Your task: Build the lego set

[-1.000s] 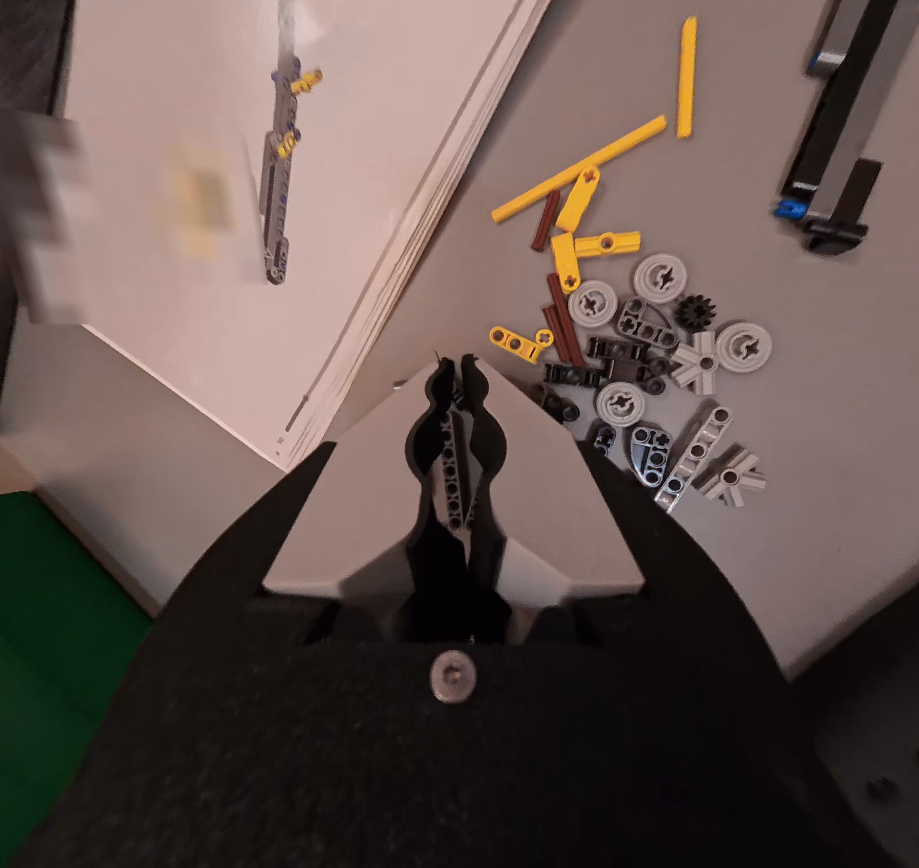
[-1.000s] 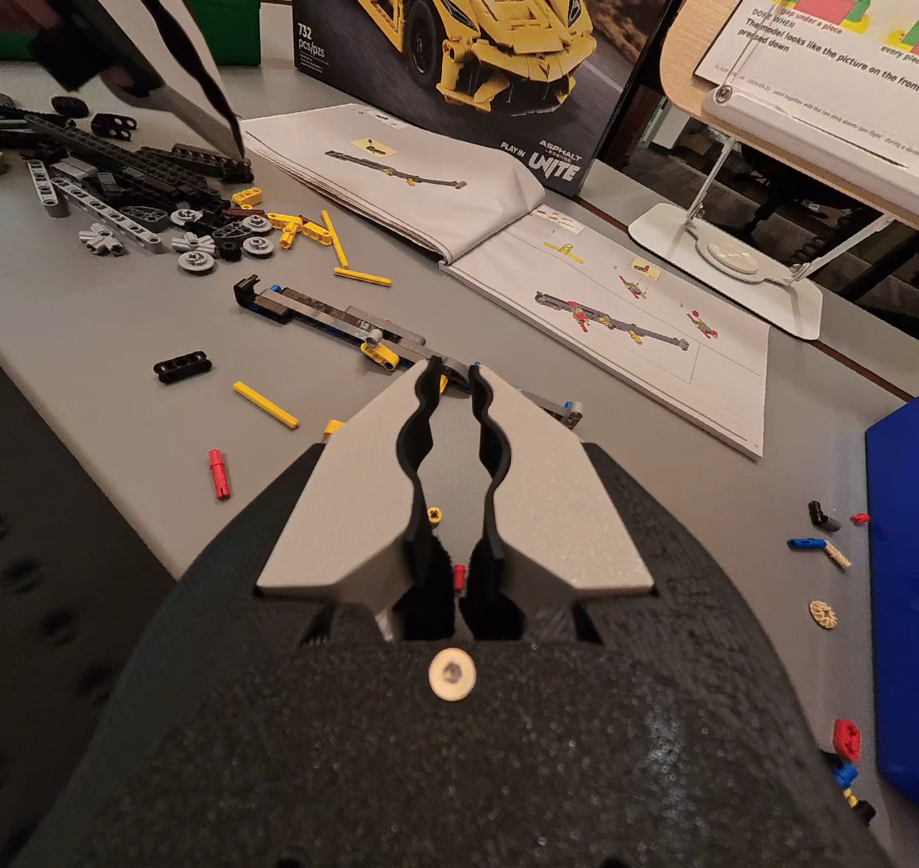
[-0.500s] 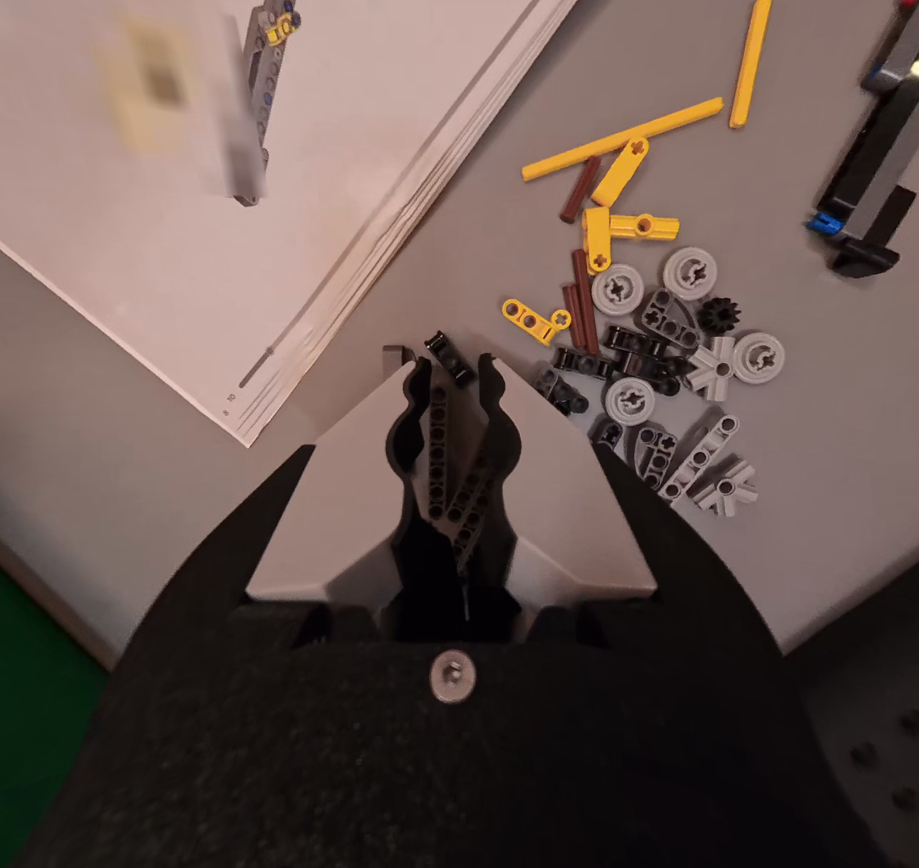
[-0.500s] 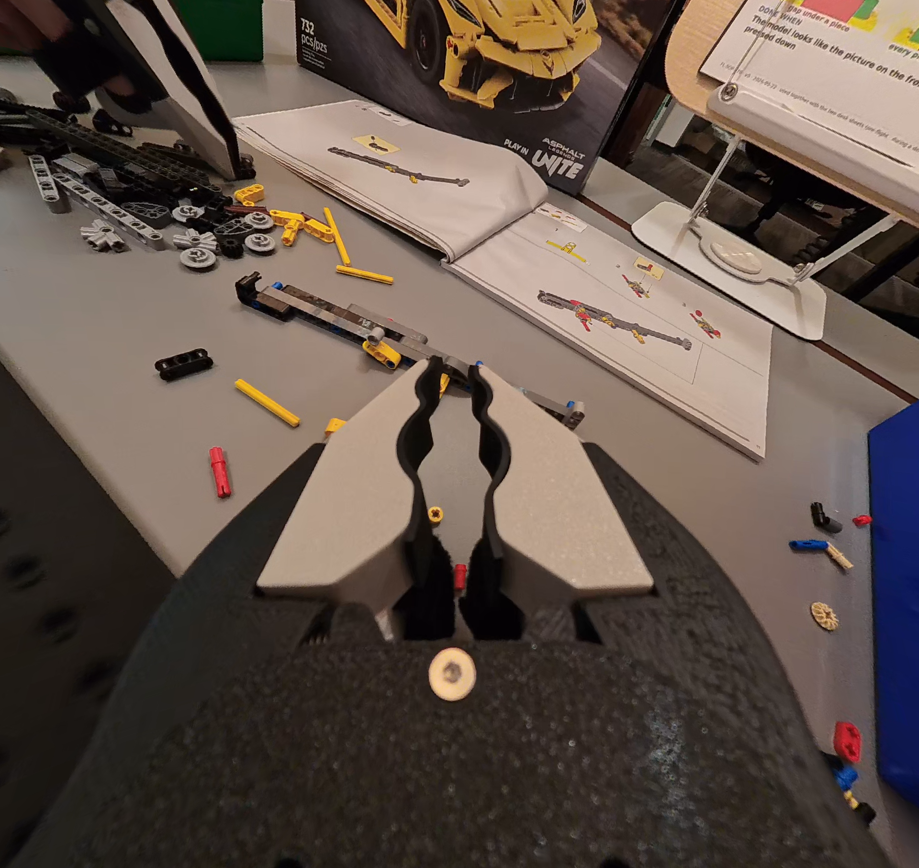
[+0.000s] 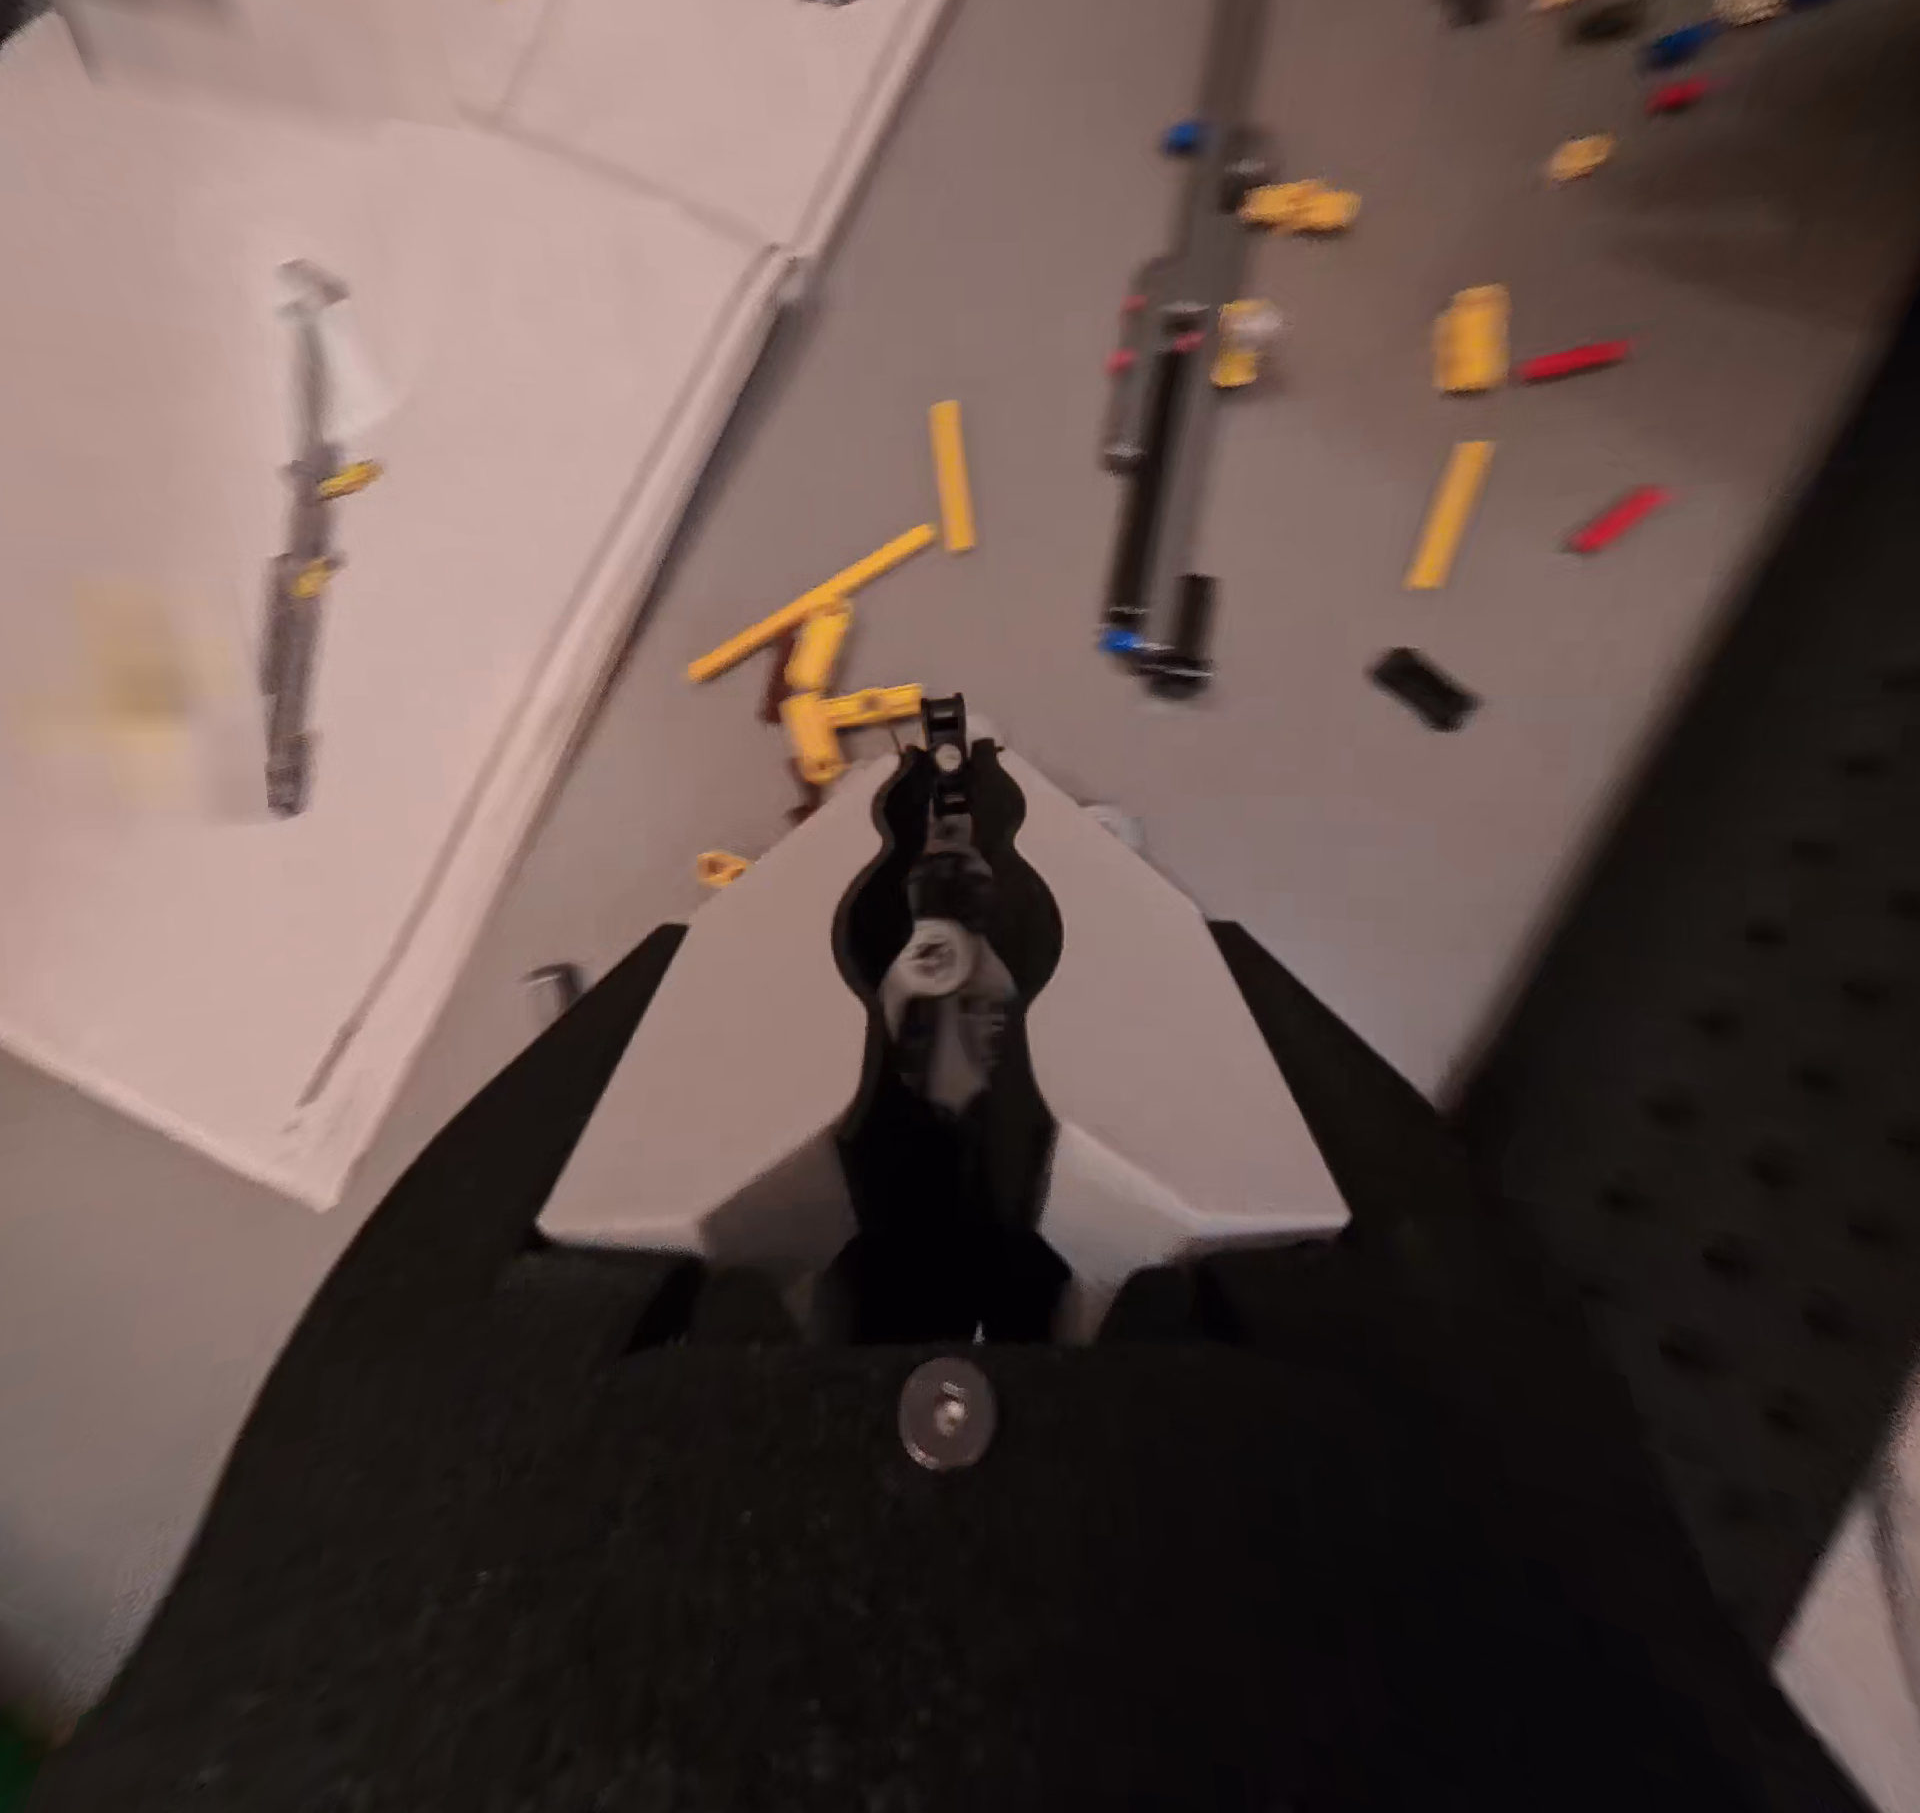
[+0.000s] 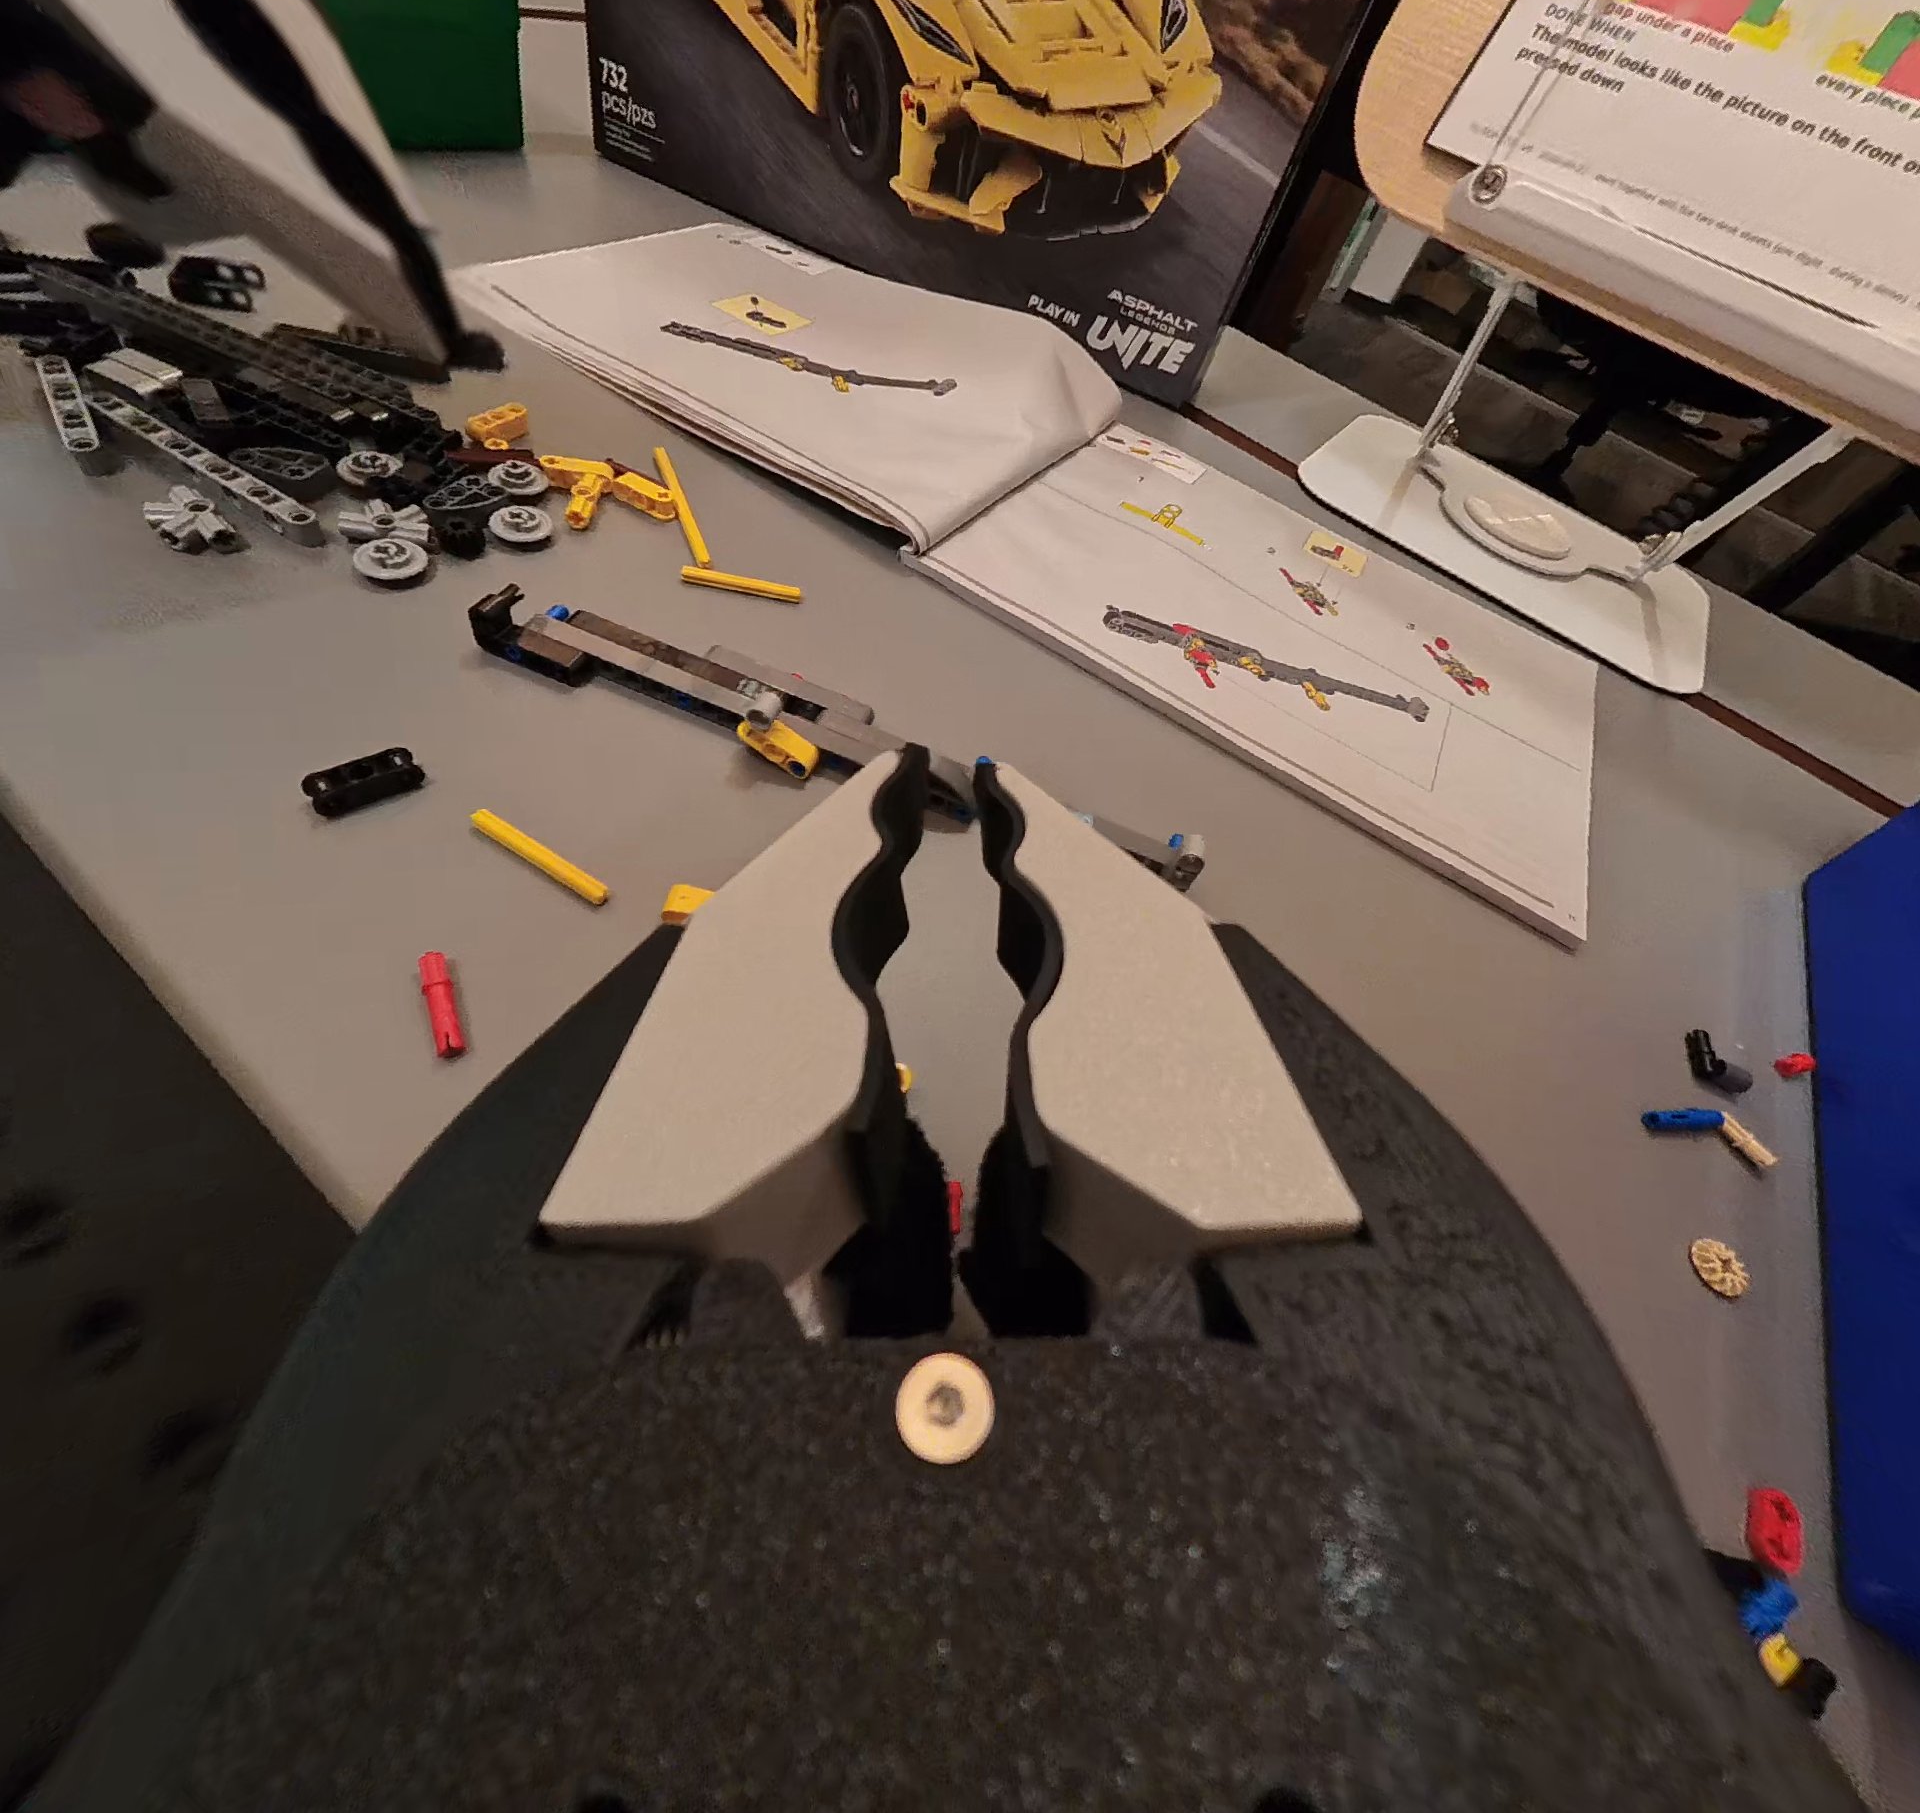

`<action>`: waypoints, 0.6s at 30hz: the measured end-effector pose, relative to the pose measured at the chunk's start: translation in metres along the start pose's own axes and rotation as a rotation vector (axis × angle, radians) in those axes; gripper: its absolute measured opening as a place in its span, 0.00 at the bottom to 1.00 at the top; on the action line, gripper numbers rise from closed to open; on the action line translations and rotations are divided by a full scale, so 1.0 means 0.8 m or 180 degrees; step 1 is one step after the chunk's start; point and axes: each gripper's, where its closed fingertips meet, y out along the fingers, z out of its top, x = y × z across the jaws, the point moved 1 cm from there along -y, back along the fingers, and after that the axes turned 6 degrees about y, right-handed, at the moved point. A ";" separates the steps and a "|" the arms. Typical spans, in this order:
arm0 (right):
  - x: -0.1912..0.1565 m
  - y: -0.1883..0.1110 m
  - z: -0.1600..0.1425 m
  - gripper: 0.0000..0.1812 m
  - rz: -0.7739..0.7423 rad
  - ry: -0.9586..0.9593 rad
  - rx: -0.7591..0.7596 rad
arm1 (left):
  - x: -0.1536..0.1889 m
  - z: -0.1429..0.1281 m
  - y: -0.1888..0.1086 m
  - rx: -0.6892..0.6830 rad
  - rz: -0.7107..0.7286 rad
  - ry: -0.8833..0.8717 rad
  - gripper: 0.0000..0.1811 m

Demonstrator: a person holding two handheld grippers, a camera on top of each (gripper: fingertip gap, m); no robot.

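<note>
Overhead, a small black piece (image 5: 943, 724) is clenched by the left tongs (image 5: 943, 761) above the grey worktop (image 5: 1039, 257); the right tongs (image 6: 943, 776) are held slightly parted, empty, near the long grey assembly (image 6: 665, 667).

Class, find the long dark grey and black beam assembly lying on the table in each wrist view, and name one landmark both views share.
Left wrist view: the beam assembly runs up the upper right, blurred, beyond the fingertips.
Right wrist view: the beam assembly lies across the centre, its far end hidden behind the right gripper.
Shared landmark: the two crossing yellow rods beside the open instruction booklet.
</note>
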 end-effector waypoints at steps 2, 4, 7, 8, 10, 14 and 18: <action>0.004 -0.001 0.002 0.05 0.0001 0.0096 0.0033 | 0.041 0.006 0.003 0.0101 -0.0289 0.0015 0.03; 0.007 -0.002 0.003 0.05 0.0018 0.0201 0.0066 | 0.070 0.008 0.010 0.0132 -0.0429 0.0011 0.03; 0.009 -0.001 0.003 0.05 0.0074 0.0319 0.0071 | 0.101 0.005 0.019 0.0055 -0.0563 0.0042 0.03; 0.010 -0.001 0.003 0.05 0.0084 0.0340 0.0072 | 0.102 -0.002 0.022 -0.0044 -0.0508 0.0110 0.03; 0.010 -0.002 0.004 0.05 0.0082 0.0354 0.0095 | 0.101 -0.018 0.023 -0.0270 -0.0452 0.0234 0.03; 0.010 -0.003 0.005 0.05 0.0092 0.0365 0.0108 | 0.112 -0.017 0.019 -0.0153 -0.0607 0.0336 0.03; 0.010 -0.002 0.004 0.05 0.0089 0.0350 0.0090 | 0.129 -0.021 0.030 -0.0258 -0.0611 0.0643 0.03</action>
